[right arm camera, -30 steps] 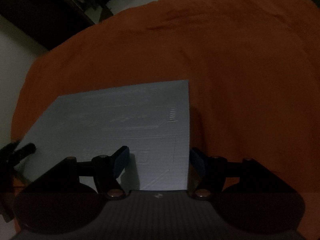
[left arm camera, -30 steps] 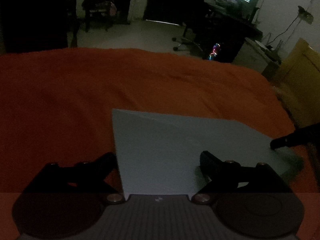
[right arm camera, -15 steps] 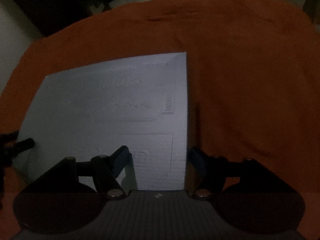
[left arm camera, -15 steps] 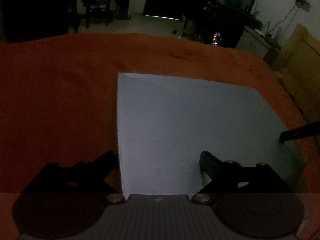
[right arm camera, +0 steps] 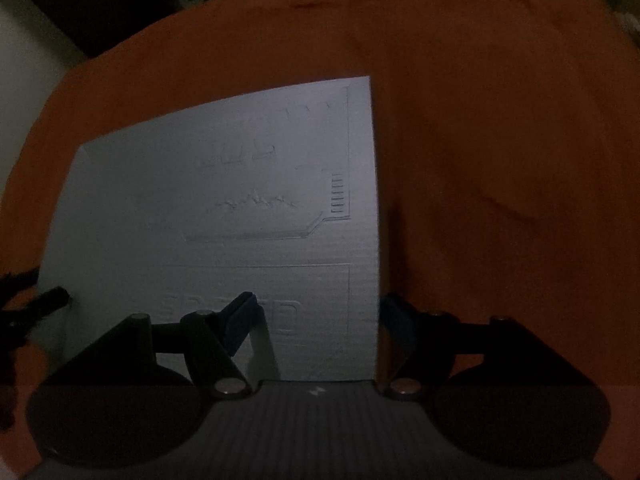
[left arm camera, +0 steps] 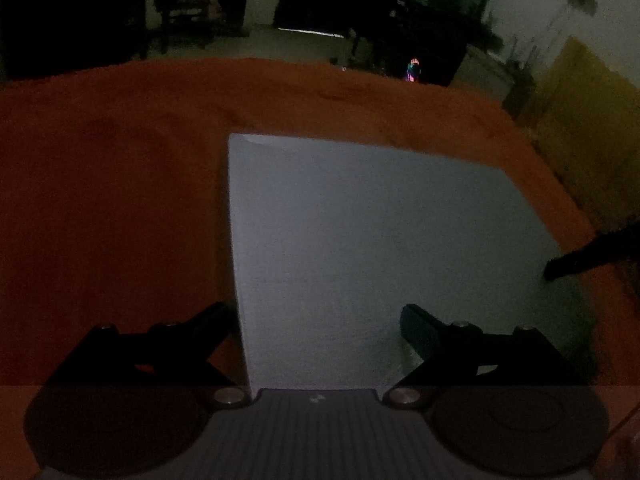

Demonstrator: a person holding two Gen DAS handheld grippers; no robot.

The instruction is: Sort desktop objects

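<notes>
Here both grippers, left [left arm camera: 316,320] and right [right arm camera: 316,312], gape over the pale board [right arm camera: 224,216] (embossed) on orange cloth [left arm camera: 100,200].

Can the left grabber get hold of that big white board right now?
Probably yes. The left gripper is open, and the white board on the orange cloth has its left edge lying between the fingers with nothing in the way. The right gripper straddles the opposite edge, clear of it.

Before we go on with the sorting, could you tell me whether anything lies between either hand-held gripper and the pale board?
Nothing visible does. The board lies flat on the orange cloth; the left hand-held gripper straddles its near left corner, the right hand-held gripper its near right corner, jaws open.
</notes>
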